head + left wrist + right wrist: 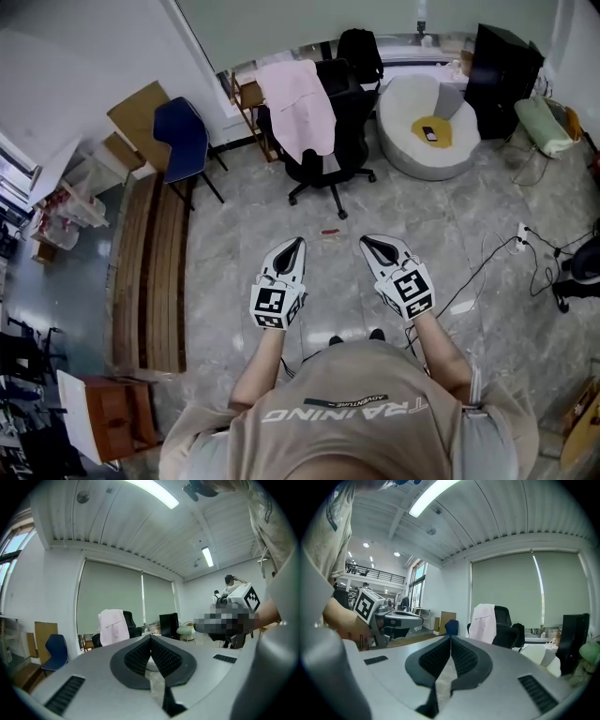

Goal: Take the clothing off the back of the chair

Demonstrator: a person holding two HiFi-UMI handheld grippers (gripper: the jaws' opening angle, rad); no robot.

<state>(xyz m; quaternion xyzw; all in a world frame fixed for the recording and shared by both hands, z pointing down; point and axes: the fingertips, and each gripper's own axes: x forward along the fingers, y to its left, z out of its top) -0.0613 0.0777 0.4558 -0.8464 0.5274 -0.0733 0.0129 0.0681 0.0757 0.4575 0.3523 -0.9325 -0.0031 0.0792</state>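
A pale pink shirt [298, 106] hangs draped over the back of a black swivel chair [336, 122], front facing out.

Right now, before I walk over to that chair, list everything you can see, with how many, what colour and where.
clothing: one, pale pink, draped over the office chair's back
office chair: one, black, far middle of the floor
side chair: one, blue, left of the office chair
wooden bench: one, brown, along the left
round seat: one, white with a yellow pad, right of the office chair
bag: one, black, behind the office chair
cables: several, dark, floor at right
left gripper: one, white and black, jaws shut, empty, held out in front
right gripper: one, white and black, jaws shut, empty, beside the left one
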